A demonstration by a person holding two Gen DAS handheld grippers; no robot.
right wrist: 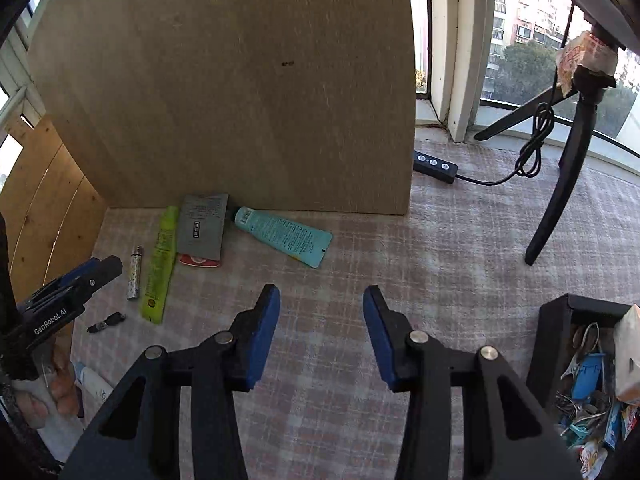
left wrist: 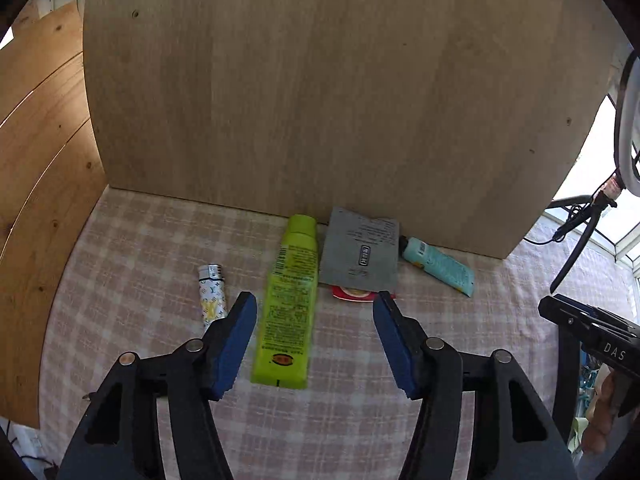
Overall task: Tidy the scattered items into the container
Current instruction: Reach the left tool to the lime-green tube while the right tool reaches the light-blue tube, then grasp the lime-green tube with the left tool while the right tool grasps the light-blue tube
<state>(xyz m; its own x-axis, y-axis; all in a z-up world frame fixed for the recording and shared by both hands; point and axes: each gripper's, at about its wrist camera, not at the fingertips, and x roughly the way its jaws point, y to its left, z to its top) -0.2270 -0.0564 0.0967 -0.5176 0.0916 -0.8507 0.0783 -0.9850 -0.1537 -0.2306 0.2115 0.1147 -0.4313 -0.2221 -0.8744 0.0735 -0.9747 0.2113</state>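
Your surface (right wrist: 440,248) wears a pink-and-white checked cloth, backed by an upright wood panel (left wrist: 320,80); plank boards (left wrist: 40,160) stand on the left. Windows (right wrist: 520,32) on the right show apartment blocks and trees. A tripod (right wrist: 560,184) and a cabled black controller (right wrist: 435,166) sit near the sill. Against the panel's foot lie a green tube (left wrist: 289,304), a grey pouch (left wrist: 362,254) overlapping a red packet (left wrist: 354,294), and a teal tube (left wrist: 438,266); a lighter (left wrist: 211,294) lies left of the green tube. Your left gripper (left wrist: 314,340) hangs wide apart over the green tube, holding nothing. Your right gripper (right wrist: 320,332) is also wide, empty, above bare cloth. The container (right wrist: 560,344), a black box already cluttered, sits at far right.
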